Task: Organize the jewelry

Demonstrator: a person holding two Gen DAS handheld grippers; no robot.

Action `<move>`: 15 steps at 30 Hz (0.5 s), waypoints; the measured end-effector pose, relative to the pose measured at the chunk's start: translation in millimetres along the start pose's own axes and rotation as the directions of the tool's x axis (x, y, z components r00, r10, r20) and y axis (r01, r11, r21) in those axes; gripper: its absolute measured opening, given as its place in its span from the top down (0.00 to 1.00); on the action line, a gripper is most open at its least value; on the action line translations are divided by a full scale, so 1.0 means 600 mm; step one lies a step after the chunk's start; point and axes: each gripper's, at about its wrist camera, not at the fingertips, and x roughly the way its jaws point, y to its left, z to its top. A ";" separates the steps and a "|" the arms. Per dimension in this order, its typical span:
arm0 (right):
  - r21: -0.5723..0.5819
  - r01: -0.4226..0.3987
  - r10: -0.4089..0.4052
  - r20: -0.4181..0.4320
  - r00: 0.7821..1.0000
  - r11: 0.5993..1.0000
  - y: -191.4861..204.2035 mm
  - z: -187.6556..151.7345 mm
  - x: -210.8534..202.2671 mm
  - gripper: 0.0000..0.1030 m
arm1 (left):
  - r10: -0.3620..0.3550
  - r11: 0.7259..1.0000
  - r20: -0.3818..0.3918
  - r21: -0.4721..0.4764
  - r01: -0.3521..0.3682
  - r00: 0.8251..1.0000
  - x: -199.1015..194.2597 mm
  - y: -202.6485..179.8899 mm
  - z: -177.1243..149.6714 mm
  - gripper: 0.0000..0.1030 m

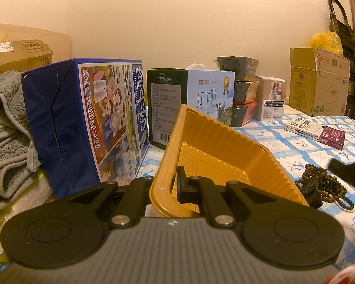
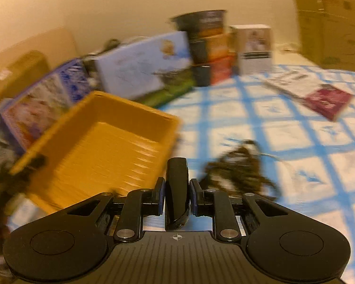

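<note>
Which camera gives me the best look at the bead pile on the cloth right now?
The left wrist view: the bead pile is sharp there, right of the yellow tray, individual beads visible. The right wrist view shows it only as a dark, motion-blurred tangle.

Yellow ribbed plastic tray (image 1: 224,156), tipped up on its near rim, empty inside. Tangle of dark bead strings (image 1: 324,184) heaped on the blue checked cloth just right of tray. Glossy black bangle (image 2: 176,191), upright, lifted.

Black tongs on ribbed grey bodies

Left tongs (image 1: 162,187) and right tongs (image 2: 177,198): black linkage arms, silver pivot screws, round black discs, a small white crosshair mark.
</note>
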 end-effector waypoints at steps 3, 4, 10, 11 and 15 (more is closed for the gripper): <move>-0.004 -0.088 0.088 -0.018 0.996 0.996 0.043 0.000 0.021 0.79 | 0.000 1.000 0.001 0.000 0.000 1.000 -0.001 0.000 0.000 0.94; -0.005 -0.116 0.116 -0.026 0.993 0.993 0.059 -0.002 0.031 0.79 | -0.001 1.000 0.001 0.000 0.001 1.000 -0.001 0.000 -0.001 0.94; -0.010 -0.222 0.220 -0.086 0.972 0.975 0.122 -0.017 0.094 0.79 | -0.007 1.000 0.001 0.002 0.007 1.000 -0.001 -0.002 0.002 0.94; -0.011 -0.224 0.222 -0.095 0.970 0.975 0.126 -0.021 0.103 0.79 | -0.008 1.000 0.001 0.002 0.008 1.000 -0.001 -0.002 0.002 0.94; -0.012 -0.219 0.216 -0.121 0.969 0.976 0.138 -0.027 0.130 0.79 | -0.008 1.000 0.000 -0.001 0.008 1.000 -0.001 -0.002 0.001 0.94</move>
